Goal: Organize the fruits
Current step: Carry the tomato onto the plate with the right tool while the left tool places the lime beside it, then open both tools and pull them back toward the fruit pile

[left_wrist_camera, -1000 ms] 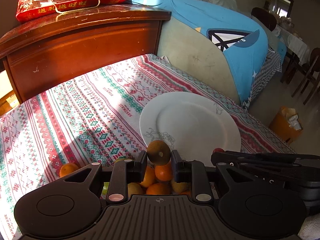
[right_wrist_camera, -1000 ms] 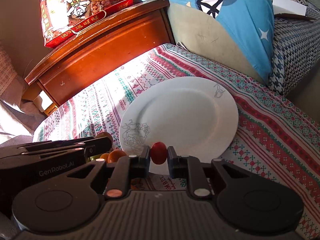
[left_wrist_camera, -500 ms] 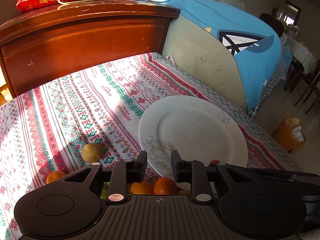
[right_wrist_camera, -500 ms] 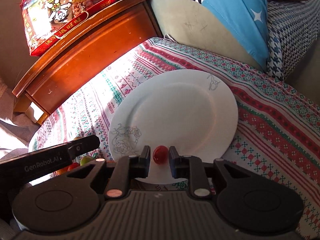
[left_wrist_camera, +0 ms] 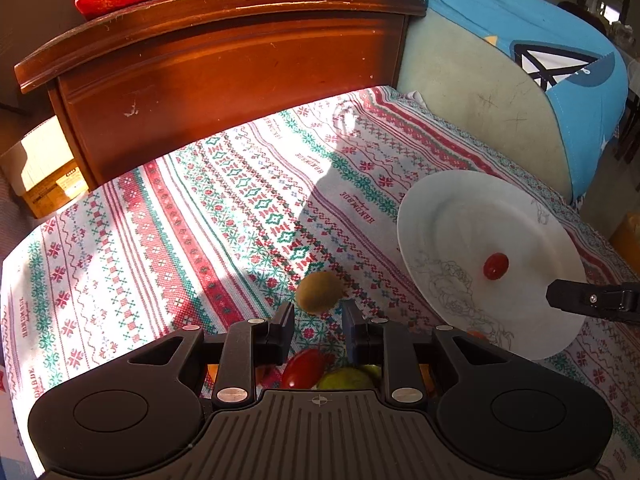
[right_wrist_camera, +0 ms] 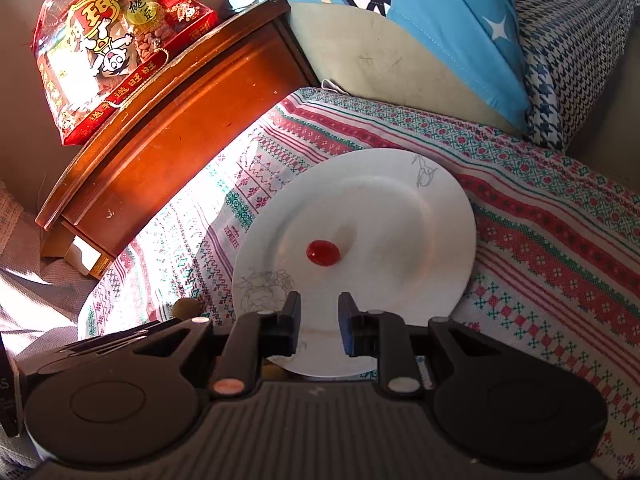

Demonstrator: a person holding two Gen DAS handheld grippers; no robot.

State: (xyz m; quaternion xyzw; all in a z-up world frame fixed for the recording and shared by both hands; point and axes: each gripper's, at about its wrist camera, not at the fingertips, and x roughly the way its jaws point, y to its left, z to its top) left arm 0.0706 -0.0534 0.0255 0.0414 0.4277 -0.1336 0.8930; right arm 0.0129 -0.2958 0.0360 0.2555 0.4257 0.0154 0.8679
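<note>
Fruits are only partly sorted: one red cherry tomato (right_wrist_camera: pixel 323 253) lies alone near the middle of the white plate (right_wrist_camera: pixel 420 216), while a brown kiwi (left_wrist_camera: pixel 319 291) sits on the patterned cloth (left_wrist_camera: pixel 200 220) covering the bench, left of the plate and apart from its rim. More fruit shows under the left tongs (left_wrist_camera: pixel 318 332): a red tomato (left_wrist_camera: pixel 303 368) and a green fruit (left_wrist_camera: pixel 348 378), close together and partly hidden by the tool body.

Both tools are empty. The left tongs stand moderately open with the kiwi just beyond their tips, not between them. The right tongs (right_wrist_camera: pixel 319 322) are parted to a similar width over the near rim of the plate, with the tomato lying free ahead of them, untouched.

By my judgement the step in hand is gathering loose fruit onto the plate, and the kiwi looks the likeliest next piece. That calls for the left tongs to go forward and down until the pads bracket the kiwi, then close gently, since a rounded fruit may roll on the cloth.

The kiwi's long axis seems to run roughly left to right across the left wrist view, slightly tilted, though it is nearly round there. The plated tomato's long axis also lies roughly crosswise in the right wrist view.
</note>
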